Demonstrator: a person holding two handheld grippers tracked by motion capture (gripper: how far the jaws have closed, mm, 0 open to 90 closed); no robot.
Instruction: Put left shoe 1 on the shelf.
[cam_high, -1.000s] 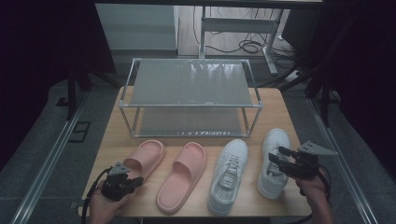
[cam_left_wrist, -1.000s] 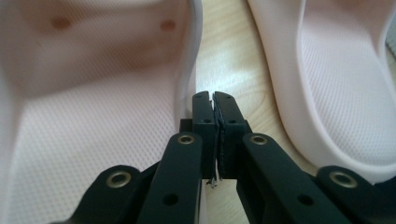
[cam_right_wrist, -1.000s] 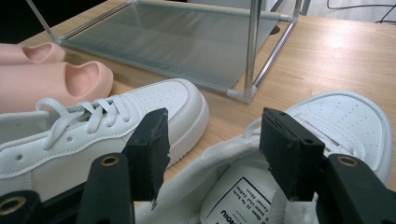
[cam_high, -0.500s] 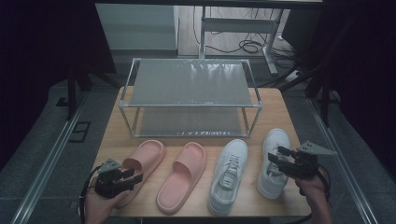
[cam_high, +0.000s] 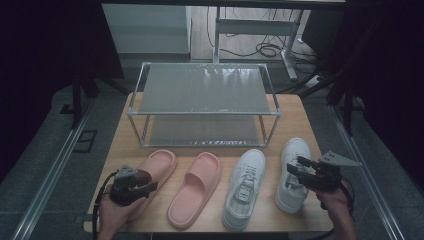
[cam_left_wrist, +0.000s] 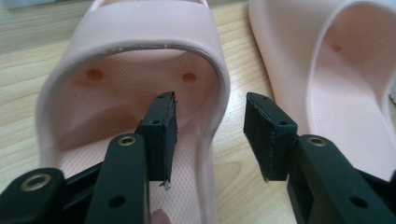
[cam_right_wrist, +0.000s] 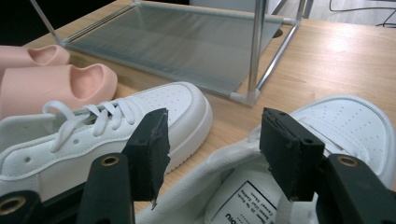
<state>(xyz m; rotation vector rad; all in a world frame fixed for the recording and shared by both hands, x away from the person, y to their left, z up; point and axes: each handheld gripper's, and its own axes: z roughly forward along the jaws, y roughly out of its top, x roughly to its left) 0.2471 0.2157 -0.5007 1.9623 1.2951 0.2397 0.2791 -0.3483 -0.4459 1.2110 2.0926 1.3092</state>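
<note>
matt pink foam slipper (cam_left_wrist: 130, 60), white leather-look sneaker (cam_right_wrist: 327, 140), wood-grain table (cam_right_wrist: 327, 60).

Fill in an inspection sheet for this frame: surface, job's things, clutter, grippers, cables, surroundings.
Surface: wooden table, bare around the items.
Job's things: two pink slippers, left slipper and right slipper; two white sneakers, left sneaker and right sneaker; two-tier shoe rack behind them.
Clutter: nothing seen.
Grippers: left gripper open, jaws just closing slightly, straddling the left slipper's side wall; right gripper open over the right sneaker's collar.
Cables: black cable trailing from the left gripper; floor cables beyond the table.
Surroundings: dark, grey floor.
</note>
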